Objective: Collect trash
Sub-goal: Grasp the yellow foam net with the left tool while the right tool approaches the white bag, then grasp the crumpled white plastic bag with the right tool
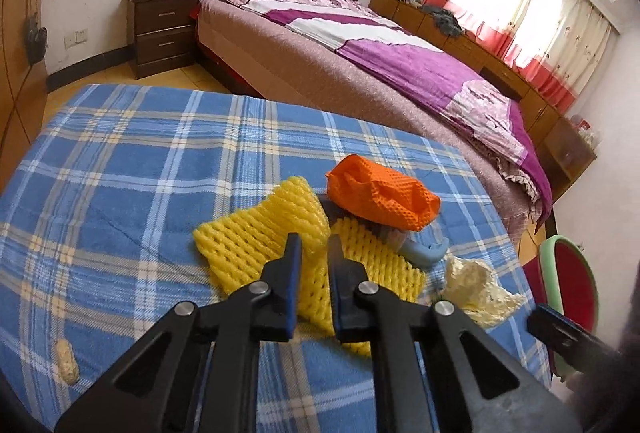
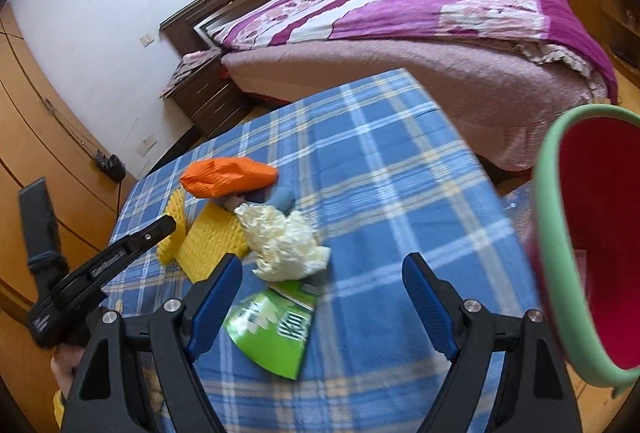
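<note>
Where blue plaid cloth covers the surface (image 1: 120,161), lies heaped trash: yellow foam net (image 1: 248,245) pinched between closed left gripper (image 1: 314,245) fingers, orange net (image 1: 380,197) behind, white wad (image 2: 280,237), green wrapper (image 2: 272,329) between wide-open right gripper (image 2: 320,269) fingers.

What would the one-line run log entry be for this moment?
left gripper: shut on yellow foam net | right gripper: open, above green packet | red bin: at right | stage: first pickup

Yellow foam net (image 1: 256,253) pinched upright, orange net (image 1: 384,197), cream wad (image 2: 284,241), green wrapper (image 2: 272,329), on plaid cloth
</note>
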{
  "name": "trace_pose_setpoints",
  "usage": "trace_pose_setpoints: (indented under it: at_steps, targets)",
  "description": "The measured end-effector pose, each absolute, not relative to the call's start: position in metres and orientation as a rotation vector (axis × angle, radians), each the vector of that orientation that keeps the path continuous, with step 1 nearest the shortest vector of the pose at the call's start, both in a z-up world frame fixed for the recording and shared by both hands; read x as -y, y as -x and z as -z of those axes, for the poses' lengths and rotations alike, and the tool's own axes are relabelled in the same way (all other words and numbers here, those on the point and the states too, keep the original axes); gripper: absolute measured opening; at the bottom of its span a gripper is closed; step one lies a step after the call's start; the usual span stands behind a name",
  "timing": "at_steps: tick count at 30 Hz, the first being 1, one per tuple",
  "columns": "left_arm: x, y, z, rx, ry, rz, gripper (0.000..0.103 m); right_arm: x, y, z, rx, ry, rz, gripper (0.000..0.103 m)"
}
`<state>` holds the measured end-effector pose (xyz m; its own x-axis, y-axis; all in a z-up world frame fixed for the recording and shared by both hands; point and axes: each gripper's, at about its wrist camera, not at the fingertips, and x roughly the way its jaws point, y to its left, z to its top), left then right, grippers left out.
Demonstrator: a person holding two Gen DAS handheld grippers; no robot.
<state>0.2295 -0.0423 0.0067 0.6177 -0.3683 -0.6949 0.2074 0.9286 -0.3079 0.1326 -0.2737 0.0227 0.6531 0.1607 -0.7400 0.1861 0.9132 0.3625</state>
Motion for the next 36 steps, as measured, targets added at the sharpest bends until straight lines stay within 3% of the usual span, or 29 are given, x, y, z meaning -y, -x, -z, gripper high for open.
trace_pose_setpoints:
  at_steps: [8,12,16,19,36]
  targets:
    - [0.028,-0.214,-0.018,-0.82,0.269,0.354,0.011,0.257,-0.159,-0.005,-0.918,-0.421,-0.019,0.083]
    - [0.024,-0.201,-0.026,-0.799,0.278,0.356,0.011,0.253,-0.165,0.003,-0.934,-0.419,-0.021,0.069]
    - [0.018,-0.19,-0.031,-0.784,0.307,0.349,0.011,0.251,-0.166,0.004,-0.931,-0.402,-0.036,0.047]
    - [0.015,-0.182,-0.035,-0.776,0.319,0.349,0.011,0.246,-0.163,0.004,-0.924,-0.366,-0.048,0.039]
    - [0.016,-0.133,-0.058,-0.735,0.349,0.397,0.011,0.249,-0.099,-0.053,-0.77,-0.384,-0.067,0.035]
